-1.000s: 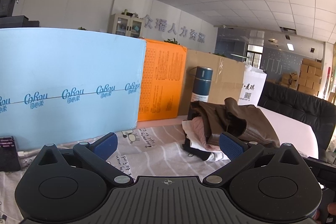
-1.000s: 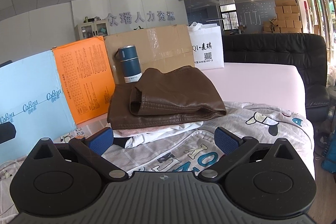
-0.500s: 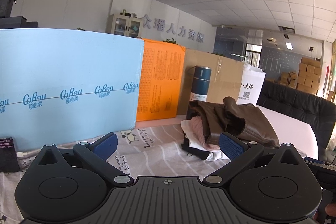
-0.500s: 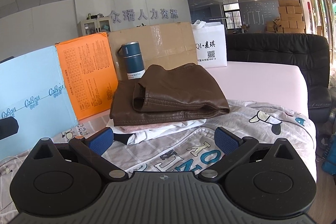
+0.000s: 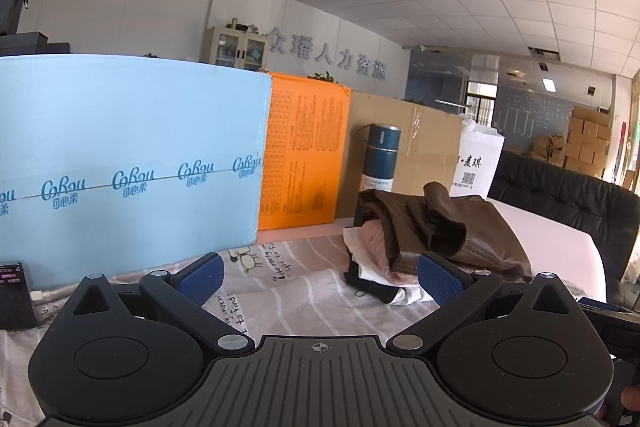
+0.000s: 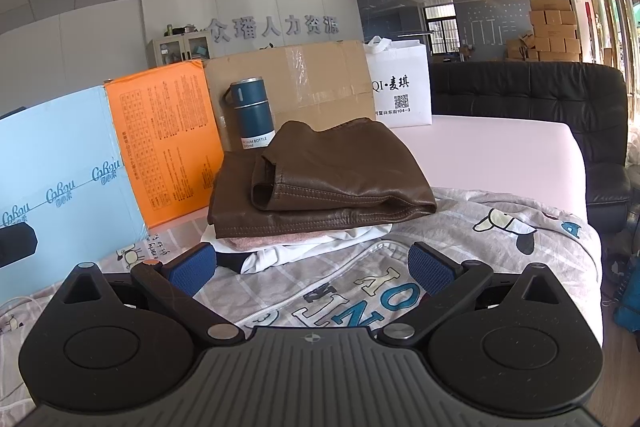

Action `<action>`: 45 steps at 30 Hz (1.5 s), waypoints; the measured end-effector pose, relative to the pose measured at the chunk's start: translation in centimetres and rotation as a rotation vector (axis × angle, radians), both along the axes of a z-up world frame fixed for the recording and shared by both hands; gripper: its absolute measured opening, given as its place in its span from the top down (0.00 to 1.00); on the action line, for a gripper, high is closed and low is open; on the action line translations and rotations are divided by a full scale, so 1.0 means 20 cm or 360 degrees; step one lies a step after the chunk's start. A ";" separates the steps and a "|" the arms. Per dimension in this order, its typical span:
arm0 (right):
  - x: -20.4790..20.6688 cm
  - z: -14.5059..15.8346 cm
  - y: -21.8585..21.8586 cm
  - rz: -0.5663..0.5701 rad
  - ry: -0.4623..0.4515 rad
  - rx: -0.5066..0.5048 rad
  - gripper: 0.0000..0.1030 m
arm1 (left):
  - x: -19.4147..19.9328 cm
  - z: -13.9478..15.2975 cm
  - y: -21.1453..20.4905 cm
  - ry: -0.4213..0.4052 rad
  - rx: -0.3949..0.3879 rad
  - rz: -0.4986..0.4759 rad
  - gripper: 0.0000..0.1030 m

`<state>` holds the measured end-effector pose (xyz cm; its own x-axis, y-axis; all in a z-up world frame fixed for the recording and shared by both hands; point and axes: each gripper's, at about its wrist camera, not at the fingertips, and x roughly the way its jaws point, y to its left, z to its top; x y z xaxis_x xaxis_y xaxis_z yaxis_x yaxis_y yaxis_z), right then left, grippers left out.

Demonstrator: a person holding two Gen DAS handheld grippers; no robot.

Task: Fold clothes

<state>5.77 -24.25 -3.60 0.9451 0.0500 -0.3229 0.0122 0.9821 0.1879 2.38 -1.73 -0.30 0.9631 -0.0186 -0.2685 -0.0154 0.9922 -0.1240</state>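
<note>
A folded brown leather garment (image 6: 320,183) lies on top of a stack of clothes, with a pink piece (image 6: 272,241) and a white piece (image 6: 304,251) under it. The stack rests on a printed bedsheet (image 6: 360,291). In the left wrist view the brown garment (image 5: 452,227) sits right of centre, beyond the right fingertip. My left gripper (image 5: 320,277) is open and empty, low over the sheet. My right gripper (image 6: 310,267) is open and empty, just in front of the stack.
A light blue board (image 5: 128,163), an orange box (image 5: 304,155) and a cardboard box (image 6: 296,83) stand along the back. A dark blue bottle (image 6: 252,119) stands behind the stack. A white bag (image 6: 400,91), a black sofa (image 6: 540,99) and a phone (image 5: 14,295) are nearby.
Both grippers have shifted slightly; the stack of clothes sits a little further right in the right wrist view. Both stay open and empty.
</note>
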 end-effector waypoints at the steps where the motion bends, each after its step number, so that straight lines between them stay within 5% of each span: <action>1: 0.00 0.00 0.00 0.0000 0.0000 0.0000 0.00 | 0.00 0.00 0.00 0.0000 0.0000 0.0000 0.00; 45: -0.01 -0.01 -0.02 -0.0007 0.0013 0.0001 0.00 | 0.00 -0.01 -0.02 0.0014 0.0032 -0.0003 0.00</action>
<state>5.53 -24.66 -3.73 0.9427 0.0458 -0.3303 0.0182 0.9820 0.1882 2.42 -2.19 -0.55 0.9607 -0.0147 -0.2771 -0.0148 0.9945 -0.1042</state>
